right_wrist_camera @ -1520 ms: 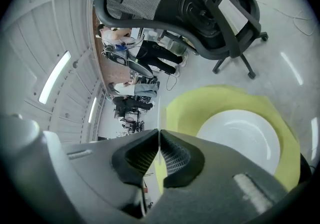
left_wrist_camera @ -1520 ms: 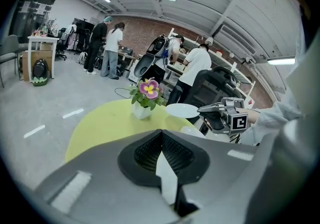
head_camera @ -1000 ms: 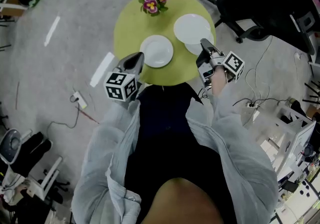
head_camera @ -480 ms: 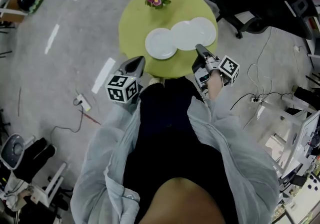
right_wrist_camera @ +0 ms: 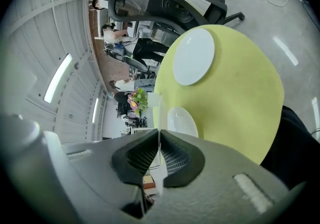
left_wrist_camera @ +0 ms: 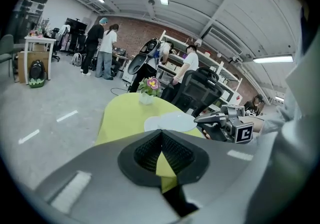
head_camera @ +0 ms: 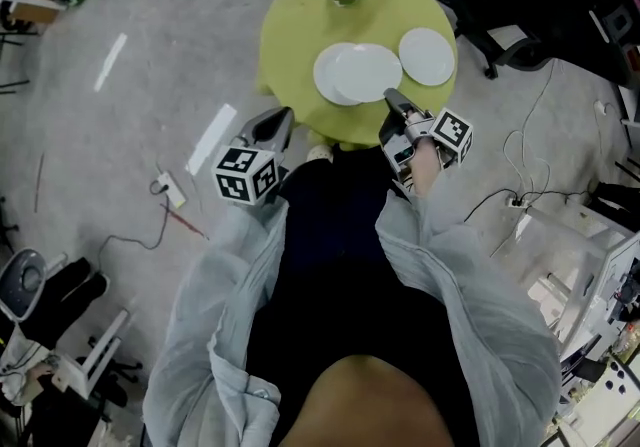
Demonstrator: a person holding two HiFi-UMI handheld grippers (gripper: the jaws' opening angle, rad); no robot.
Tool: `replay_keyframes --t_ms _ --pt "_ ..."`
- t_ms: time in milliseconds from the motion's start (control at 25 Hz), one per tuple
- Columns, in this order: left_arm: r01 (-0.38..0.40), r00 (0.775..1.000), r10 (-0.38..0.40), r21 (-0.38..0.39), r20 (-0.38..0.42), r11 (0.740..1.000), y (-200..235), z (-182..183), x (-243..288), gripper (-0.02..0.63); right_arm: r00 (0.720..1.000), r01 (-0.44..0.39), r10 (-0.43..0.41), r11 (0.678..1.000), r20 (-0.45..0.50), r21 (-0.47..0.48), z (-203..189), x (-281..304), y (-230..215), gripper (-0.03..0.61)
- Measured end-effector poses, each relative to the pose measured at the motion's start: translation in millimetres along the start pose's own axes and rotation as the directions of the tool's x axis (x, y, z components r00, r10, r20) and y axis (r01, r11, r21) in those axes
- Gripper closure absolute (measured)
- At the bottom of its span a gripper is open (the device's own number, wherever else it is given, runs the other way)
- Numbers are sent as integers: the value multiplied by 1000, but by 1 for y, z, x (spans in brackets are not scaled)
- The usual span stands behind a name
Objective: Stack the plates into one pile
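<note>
The right gripper [head_camera: 392, 98] is closed on the rim of 1 round white plate [head_camera: 372, 72] and holds it partly over a 2nd white plate [head_camera: 324, 75] on the round green desk [head_camera: 290, 40]. I judge it is not yet released, so the pile is only beginning. The 3rd white plate [head_camera: 427, 56] lies apart at the right and remains to add. The left gripper [head_camera: 280, 117] has its jaws together and holds nothing.

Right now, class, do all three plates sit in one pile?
No, one plate lies alone on the table, apart from the two overlapping plates.
</note>
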State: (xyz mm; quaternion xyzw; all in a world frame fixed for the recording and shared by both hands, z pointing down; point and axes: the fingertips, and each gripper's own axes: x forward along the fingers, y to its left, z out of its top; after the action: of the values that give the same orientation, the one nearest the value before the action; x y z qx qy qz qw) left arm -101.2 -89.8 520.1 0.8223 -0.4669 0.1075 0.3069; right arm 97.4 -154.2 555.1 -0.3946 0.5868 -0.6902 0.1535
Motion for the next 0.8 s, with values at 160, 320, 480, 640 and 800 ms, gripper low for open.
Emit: replay_keyframes --t_ms 160,320,480,640,800 --pt "-2 996 0 19 85 1000 1 12 -14 603 1000 -14 14 1000 -25 2 -9 17 -5 558" --pt "3 981 -18 81 191 997 -4 29 -28 601 999 -29 29 1000 -29 12 -14 30 -10 558" --pt "17 957 -45 100 286 995 -10 43 -38 601 999 30 -30 1000 -27 -2 -17 35 -26 564" --pt "17 948 -46 92 315 996 -10 44 -39 601 995 95 -96 995 -25 -6 -18 40 -41 563" --pt "6 942 -34 82 334 997 -6 43 -41 601 986 164 -164 986 -24 -14 -20 44 -50 558"
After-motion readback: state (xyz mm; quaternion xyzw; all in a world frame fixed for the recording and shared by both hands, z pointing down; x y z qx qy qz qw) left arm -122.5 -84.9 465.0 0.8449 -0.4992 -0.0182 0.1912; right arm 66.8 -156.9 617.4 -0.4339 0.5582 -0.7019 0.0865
